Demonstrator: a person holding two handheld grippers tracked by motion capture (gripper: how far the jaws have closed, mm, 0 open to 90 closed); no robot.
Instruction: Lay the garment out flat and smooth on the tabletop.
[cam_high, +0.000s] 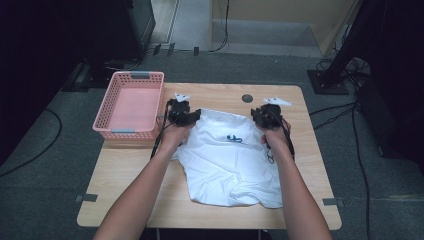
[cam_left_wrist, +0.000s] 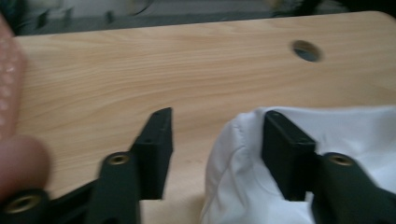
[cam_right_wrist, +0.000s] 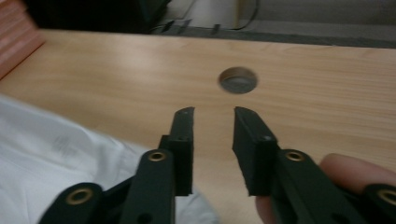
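A white T-shirt (cam_high: 225, 165) with a small blue mark lies crumpled on the wooden table (cam_high: 125, 170). My left gripper (cam_high: 186, 111) hovers at the shirt's far left corner. In the left gripper view its jaws (cam_left_wrist: 218, 116) stand open; the shirt's edge (cam_left_wrist: 355, 126) bulges around the right-hand jaw and reaches partway into the gap, unpinched. My right gripper (cam_high: 267, 112) is at the shirt's far right corner. Its jaws (cam_right_wrist: 214, 113) are open over bare wood, with the shirt (cam_right_wrist: 46, 154) off to the lower left.
A pink plastic basket (cam_high: 131, 105) stands empty at the table's far left corner. A round cable hole (cam_high: 247, 98) sits in the tabletop beyond the shirt, between the two grippers. Cables trail on the grey floor around the table.
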